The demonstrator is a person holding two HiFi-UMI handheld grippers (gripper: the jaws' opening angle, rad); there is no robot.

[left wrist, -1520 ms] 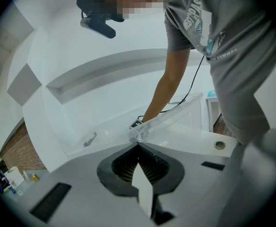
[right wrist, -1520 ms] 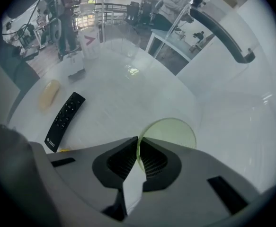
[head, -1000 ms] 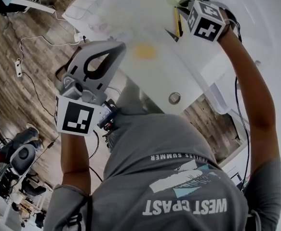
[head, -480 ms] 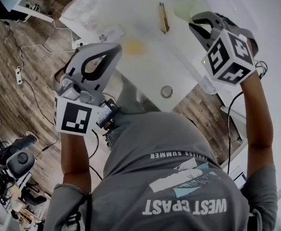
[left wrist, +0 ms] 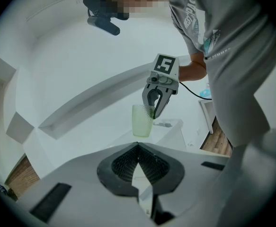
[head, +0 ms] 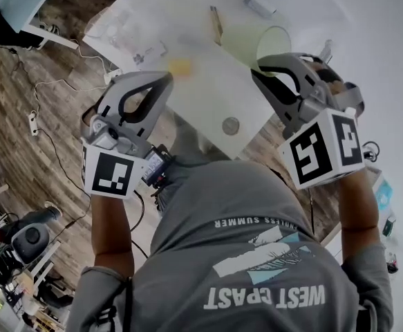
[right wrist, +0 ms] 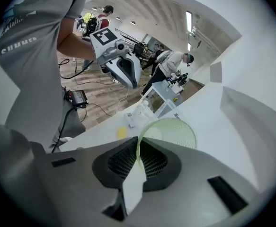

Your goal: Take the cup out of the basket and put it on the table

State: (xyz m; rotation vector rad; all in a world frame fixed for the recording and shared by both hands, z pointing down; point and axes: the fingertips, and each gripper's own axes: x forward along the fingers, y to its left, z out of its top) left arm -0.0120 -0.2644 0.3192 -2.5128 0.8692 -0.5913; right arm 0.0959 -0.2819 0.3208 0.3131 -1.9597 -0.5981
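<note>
While the right hand-held gripper [head: 265, 69] is pinching the pale green cup [head: 251, 43] by its rim above the white counter [head: 208, 101] and the left hand-held gripper [head: 158, 83] is hanging pressed together and empty, lowering the cup upright until its base is resting flat is looking wisest before release.

Cup [head: 246, 41] between right tongs [right wrist: 137, 151], over table [head: 208, 109]; left tongs [head: 161, 83] leftward

Open lab or workshop floor. Wood-plank floor [head: 21, 81] with a loose cable [head: 57, 159] trailing across it, white worktable [head: 201, 88], rolling chair [head: 28, 239] near left. Far across, people [right wrist: 168, 63] bend over bench equipment under a ceiling strip light [right wrist: 189, 20].
</note>
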